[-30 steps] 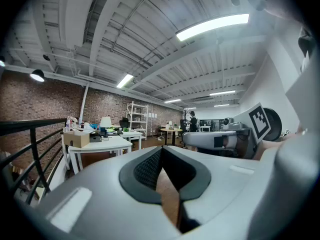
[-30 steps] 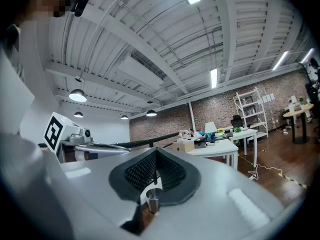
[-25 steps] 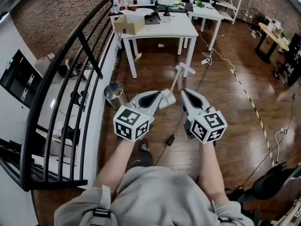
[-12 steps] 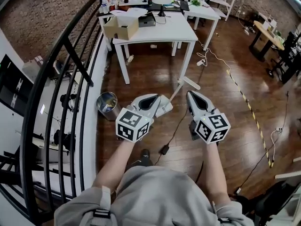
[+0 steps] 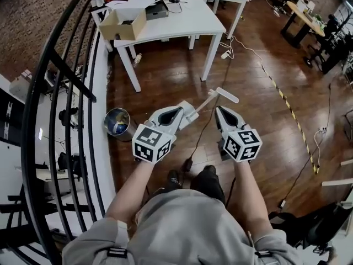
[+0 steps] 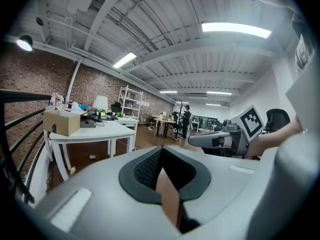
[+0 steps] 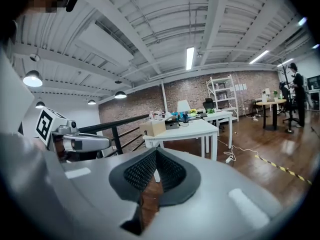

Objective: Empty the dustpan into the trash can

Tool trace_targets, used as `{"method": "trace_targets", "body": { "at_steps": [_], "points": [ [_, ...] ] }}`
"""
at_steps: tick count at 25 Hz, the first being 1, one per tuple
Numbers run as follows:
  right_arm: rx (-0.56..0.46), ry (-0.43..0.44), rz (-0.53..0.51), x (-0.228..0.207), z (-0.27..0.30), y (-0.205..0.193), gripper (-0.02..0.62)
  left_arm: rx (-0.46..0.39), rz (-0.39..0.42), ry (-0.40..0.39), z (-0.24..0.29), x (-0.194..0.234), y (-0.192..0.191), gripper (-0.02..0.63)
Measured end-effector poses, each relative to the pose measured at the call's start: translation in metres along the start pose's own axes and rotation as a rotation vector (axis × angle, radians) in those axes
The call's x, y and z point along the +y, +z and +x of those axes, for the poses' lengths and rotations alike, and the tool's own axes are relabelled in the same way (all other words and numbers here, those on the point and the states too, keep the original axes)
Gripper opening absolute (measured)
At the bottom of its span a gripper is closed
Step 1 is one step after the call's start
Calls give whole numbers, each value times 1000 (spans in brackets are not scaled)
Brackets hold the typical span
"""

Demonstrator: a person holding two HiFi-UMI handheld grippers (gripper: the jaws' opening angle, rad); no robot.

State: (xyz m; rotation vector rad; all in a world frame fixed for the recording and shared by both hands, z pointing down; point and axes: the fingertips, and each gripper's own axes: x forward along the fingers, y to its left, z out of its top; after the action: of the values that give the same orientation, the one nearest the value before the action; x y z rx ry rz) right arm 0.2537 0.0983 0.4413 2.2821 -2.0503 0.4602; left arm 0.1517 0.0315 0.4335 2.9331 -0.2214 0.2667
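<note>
Floor [image 5: 259,120] holds one trash can [image 5: 117,123], one dustpan [image 5: 191,114]; left tool [image 5: 181,112], right tool [image 5: 219,110] closed.

I record the floor [image 5: 165,76] as dark wood planks with a glossy finish that catches the light. The table [image 5: 176,24] looks smooth, white and matt. The box [image 5: 124,25] on it is plain brown cardboard. The trash can [image 5: 121,132] is bright, reflective metal. The railing [image 5: 66,65] is black metal, evenly coated. The dustpan [image 5: 193,112] appears to be pale, smooth plastic. The left gripper [image 5: 181,114] and right gripper [image 5: 219,111] have smooth grey plastic shells, and their pads [image 7: 139,171] are black with a fine dimpled texture. The wall [image 6: 95,86] is rough brick. The person's top [image 5: 182,225] is grey cloth.
</note>
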Motion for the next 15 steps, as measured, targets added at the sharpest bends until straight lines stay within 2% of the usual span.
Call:
{"method": "trace_targets", "body": {
  "at_steps": [12,13,15],
  "points": [
    [128,-57,91,-41,49,-53,0,63,-37,-32,51,18,-23,5],
    [143,-63,98,-47,54,-58,34,69,-43,-29,55,21,-26,5],
    [173,-79,114,-61,68,-70,43,74,-50,-19,65,29,-28,5]
  ]
}}
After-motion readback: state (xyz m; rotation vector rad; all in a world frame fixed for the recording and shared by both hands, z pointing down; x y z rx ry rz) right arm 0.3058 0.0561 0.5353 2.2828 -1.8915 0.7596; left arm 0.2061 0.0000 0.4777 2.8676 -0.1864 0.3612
